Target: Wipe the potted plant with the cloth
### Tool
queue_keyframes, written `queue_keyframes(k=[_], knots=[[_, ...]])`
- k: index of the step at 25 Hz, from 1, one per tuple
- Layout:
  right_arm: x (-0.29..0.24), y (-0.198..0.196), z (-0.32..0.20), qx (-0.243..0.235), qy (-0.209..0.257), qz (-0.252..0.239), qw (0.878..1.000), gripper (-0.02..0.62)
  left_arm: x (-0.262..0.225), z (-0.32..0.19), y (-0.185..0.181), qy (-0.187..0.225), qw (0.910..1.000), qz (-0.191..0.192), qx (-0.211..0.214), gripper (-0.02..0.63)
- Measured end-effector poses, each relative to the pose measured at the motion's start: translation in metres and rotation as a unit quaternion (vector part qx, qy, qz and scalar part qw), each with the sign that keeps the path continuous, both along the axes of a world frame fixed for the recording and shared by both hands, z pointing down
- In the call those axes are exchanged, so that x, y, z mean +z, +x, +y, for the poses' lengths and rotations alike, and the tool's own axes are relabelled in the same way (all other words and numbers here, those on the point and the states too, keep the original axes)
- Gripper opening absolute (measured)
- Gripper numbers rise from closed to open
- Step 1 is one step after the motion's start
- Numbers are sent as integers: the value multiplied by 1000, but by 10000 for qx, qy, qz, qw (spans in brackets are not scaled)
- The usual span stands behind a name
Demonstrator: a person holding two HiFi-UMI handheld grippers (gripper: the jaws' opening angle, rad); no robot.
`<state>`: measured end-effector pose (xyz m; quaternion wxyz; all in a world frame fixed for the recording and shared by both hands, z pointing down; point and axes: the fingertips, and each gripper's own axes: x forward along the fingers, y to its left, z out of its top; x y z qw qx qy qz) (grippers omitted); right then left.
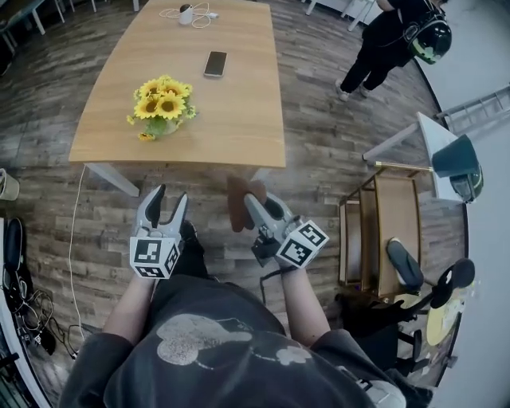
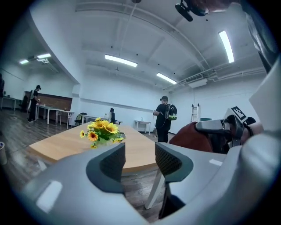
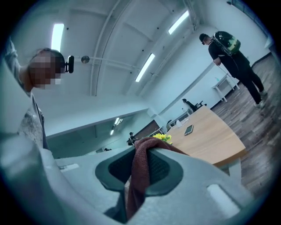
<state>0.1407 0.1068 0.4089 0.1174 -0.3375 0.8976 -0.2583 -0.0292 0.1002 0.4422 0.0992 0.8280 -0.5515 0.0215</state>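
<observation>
**Cloth gripped on the right, left jaws empty, both short of the worktop**

Nearest the head camera is the person's grey printed shirt (image 1: 215,351). Both bare forearms reach forward from it, side by side and about level. The left forearm (image 1: 127,311) runs straight ahead and ends in the left hand-held gripper (image 1: 169,198). Its marker cube (image 1: 154,256) faces up and its two jaws fork towards the worktop. Those jaws stand a little apart with nothing between them; through the gap its own view shows only floor and a worktop leg.

The right forearm (image 1: 301,307) carries the right hand-held gripper (image 1: 249,199), which is angled inward towards the left one, with its marker cube (image 1: 301,243) tilted. Its jaws are clamped on the dark red-brown cloth (image 1: 237,203). The cloth runs down between the pads and folds over the top of one jaw.

Both grippers hang over the wood-plank floor (image 1: 103,211), just short of the near edge of the wooden worktop (image 1: 239,103).

The potted plant (image 1: 162,103), yellow sunflowers in a pale green pot, stands upright near the worktop's near left corner, ahead of the left gripper and well apart from both grippers. Farther along the worktop lie a phone (image 1: 215,63) and a white cable (image 1: 191,13). Beyond the far right corner a person with a backpack (image 1: 394,36) stands on the floor.
</observation>
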Motion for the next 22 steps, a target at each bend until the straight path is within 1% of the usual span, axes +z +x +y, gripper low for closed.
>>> queue_keyframes(k=[1,3,7,10,11,12,14,16,22], knots=[[-5,6,11,30,58,-129,9999,46,-4,11,4,34,10000,29,-63,214],[-6,15,32,79,75,-240,9997,46,-6,31,12,19,9999,40,-160,176],[4,25,71,64,-92,-153,9998,46,-5,65,20,-133,9997,-32,-209,132],[5,32,89,75,-113,-97,9999,46,-13,83,18,-126,9994,-21,-330,78],[5,34,93,115,-117,-98,9998,46,-15,88,17,-145,9992,5,-361,56],[7,35,97,157,-129,-104,9997,48,-15,93,17,-180,9992,33,-366,19],[12,35,108,183,-170,-110,9996,46,-13,105,17,-271,9991,100,-320,18],[19,30,117,110,-226,-108,9996,46,-11,114,17,-336,9990,146,-272,18],[26,5,137,-195,-324,-128,9992,46,-9,133,13,-406,9990,97,-178,18]])
